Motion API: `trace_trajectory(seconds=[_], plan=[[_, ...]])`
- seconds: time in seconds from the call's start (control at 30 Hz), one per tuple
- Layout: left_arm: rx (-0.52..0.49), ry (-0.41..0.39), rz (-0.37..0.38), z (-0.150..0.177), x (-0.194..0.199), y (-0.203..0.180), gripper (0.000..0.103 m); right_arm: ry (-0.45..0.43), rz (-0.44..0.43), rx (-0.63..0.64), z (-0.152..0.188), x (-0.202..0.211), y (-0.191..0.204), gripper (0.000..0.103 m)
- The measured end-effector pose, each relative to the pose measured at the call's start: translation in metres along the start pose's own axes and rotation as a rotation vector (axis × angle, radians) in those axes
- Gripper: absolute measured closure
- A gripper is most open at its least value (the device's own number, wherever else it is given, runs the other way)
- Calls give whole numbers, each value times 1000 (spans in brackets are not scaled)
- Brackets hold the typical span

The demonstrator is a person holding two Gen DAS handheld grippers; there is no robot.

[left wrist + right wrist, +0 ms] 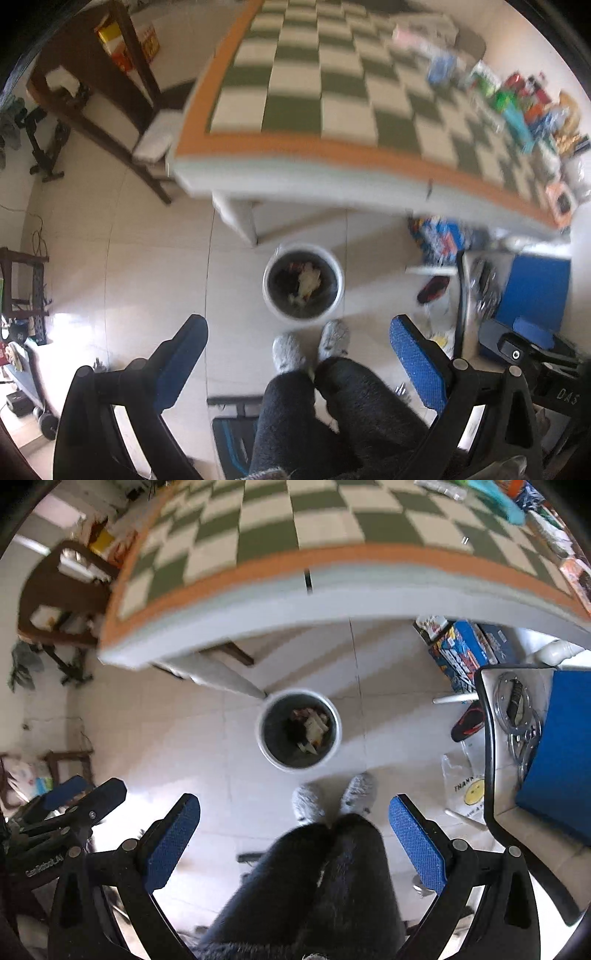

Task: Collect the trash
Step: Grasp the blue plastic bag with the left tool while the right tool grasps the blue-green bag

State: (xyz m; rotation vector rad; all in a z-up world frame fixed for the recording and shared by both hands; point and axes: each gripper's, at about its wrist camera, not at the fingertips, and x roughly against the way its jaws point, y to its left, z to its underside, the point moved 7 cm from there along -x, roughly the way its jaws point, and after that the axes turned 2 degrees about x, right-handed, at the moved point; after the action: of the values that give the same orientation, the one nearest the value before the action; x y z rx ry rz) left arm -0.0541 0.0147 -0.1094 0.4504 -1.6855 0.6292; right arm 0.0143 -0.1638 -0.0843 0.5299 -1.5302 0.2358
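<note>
Both your grippers are spread wide with nothing between the blue pads. Your left gripper (pixel 299 354) looks straight down over your legs (pixel 325 413) and slippers (pixel 310 345), and your right gripper (pixel 295 834) hangs just beside it, seeing the same view. Just past your toes, ahead of both tools, the white trash bin (pixel 303 282) stands on the tiled floor (pixel 147 258); crumpled paper and dark scraps (pixel 308 727) already lie inside it. Beyond the bin, the checkered table (pixel 317 85) stretches away, and a blurred heap of colourful wrappers (pixel 517 99) lies along its far right side. A chair (pixel 491 746) stands to your right.
</note>
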Motion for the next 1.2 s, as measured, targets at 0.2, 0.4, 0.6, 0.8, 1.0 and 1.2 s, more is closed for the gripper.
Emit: trace_trajectory(seconds=[0.2, 0.4, 0.6, 0.8, 1.0, 1.2], plan=[[-90, -144, -8, -97, 36, -56, 2, -138, -19, -92, -70, 70, -23, 0], [-232, -203, -40, -203, 31, -135, 2, -212, 11, -184, -159, 110, -91, 0], [-407, -177, -126, -315, -22, -226, 2, -189, 82, -222, -270, 103, -182, 0], [-612, -30, -181, -367, -105, -312, 3, -97, 143, -231, -371, 65, -261, 0], [-710, 114, -243, -382, -176, -341, 37, -92, 292, -244, -450, 43, -331, 0], [-535, 170, -164, -385, -189, -345, 91, -68, 377, -214, -503, 23, -382, 0]])
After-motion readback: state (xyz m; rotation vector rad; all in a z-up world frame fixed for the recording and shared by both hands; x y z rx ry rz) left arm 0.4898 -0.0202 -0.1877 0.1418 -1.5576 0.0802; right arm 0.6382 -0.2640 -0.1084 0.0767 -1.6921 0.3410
